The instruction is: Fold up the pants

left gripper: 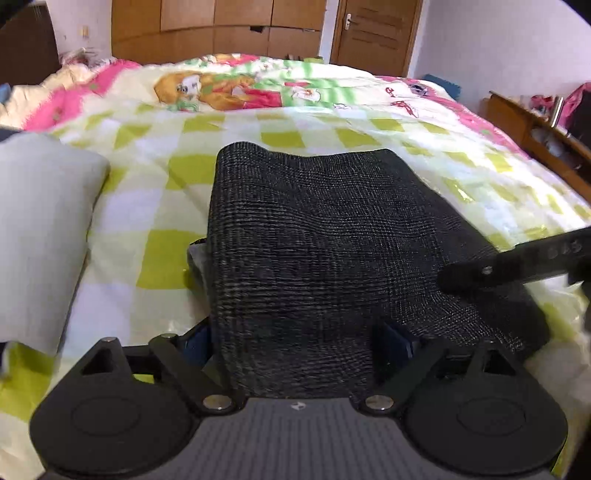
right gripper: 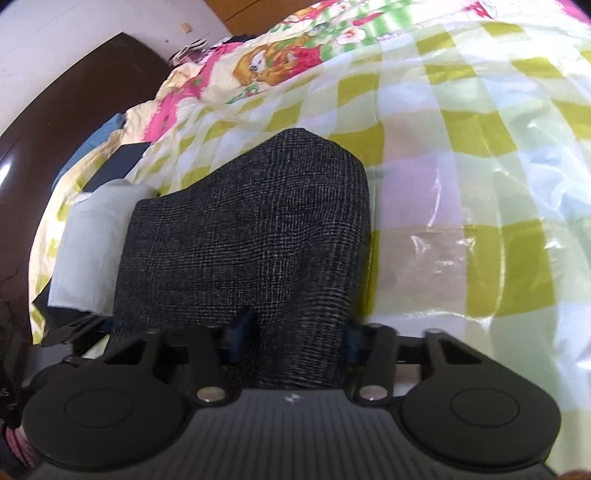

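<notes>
While both grippers point downward toward the bed (left gripper: 295,125), the pants (left gripper: 317,236) lie folded on the checked green-and-white quilt (right gripper: 461,155), draped from the far fold back into both sets of fingers. The pants are of dark grey woven check fabric.

Left gripper (left gripper: 295,343): the jaws stand moderately apart, with a thick bundle of the fabric filling the gap. The blue pads sit against the cloth on both sides, so this gripper holds the near edge of the pants. In the left wrist view, one black finger of the right gripper (left gripper: 517,266) enters from the right edge and rests over the right side of the fabric.

Right gripper (right gripper: 295,339): the jaws stand at a narrow-to-middling width, closed on a bunched section of the same near edge. The blue pads press the fabric from both sides.

A light grey folded garment (right gripper: 92,251) lies just beside the pants on their left side, touching or nearly touching them. A dark flat object (right gripper: 118,162) rests on the quilt further back. The quilt carries a cartoon print (left gripper: 207,90) and pink border toward its far end. A wooden wardrobe (left gripper: 218,29) and a door (left gripper: 373,33) stand behind the bed.
</notes>
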Tool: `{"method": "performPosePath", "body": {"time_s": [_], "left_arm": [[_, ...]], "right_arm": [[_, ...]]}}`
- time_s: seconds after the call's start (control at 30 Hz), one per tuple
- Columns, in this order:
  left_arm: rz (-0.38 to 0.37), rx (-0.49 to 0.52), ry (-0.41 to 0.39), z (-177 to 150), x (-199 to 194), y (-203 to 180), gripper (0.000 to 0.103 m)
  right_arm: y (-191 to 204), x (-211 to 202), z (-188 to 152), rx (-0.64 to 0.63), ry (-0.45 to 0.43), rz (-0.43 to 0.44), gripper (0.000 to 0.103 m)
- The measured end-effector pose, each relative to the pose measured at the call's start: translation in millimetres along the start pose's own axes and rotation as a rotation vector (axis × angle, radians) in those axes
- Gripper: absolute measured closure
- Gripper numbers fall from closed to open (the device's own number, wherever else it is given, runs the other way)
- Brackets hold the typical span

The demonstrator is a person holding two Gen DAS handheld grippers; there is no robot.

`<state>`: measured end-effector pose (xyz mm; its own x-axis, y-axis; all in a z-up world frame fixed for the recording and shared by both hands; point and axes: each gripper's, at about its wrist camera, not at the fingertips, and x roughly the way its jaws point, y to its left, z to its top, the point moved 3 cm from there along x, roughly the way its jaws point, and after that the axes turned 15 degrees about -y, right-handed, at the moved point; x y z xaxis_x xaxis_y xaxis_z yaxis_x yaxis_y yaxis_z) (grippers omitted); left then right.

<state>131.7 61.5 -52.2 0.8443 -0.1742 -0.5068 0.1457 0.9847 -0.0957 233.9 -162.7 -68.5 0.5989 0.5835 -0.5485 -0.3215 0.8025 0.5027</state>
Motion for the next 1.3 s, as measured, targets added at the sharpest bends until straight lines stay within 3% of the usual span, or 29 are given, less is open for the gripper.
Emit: {"method": "performPosePath", "body": {"time_s": [0.27,0.6,0.87,1.0,1.17,1.3], "left_arm": [[-0.103,0.082,-0.007,18.1,14.9,-66.6,0.007],[-0.269,0.209,0.011,40.9,73.4,-198.1,0.007],[-0.313,0.27,0.011,60.9,118.5,-276.0,0.003],[-0.317,0.316,0.001,62.6,113.7,-285.9,0.003],[-0.282,0.364,-0.023,60.4,100.8,-275.9,0.003],[-0.257,0.371,-0.023,54.9,90.2,-269.3,0.003]], "right_arm": [[-40.3,-50.1,9.5,0.008,-0.036,-0.099,0.065],[-144.8,-126.5,40.3,0.071,-0.14,-0.311,0.065],[-206.5,-163.4,56.2,0.147,-0.225,-0.446,0.064],[-210.0,-167.8,55.8,0.17,-0.238,-0.474,0.059],[-188.3,-174.8,51.5,0.041,-0.237,-0.552,0.056],[-173.7,-178.7,41.6,0.018,-0.238,-0.568,0.053]]}}
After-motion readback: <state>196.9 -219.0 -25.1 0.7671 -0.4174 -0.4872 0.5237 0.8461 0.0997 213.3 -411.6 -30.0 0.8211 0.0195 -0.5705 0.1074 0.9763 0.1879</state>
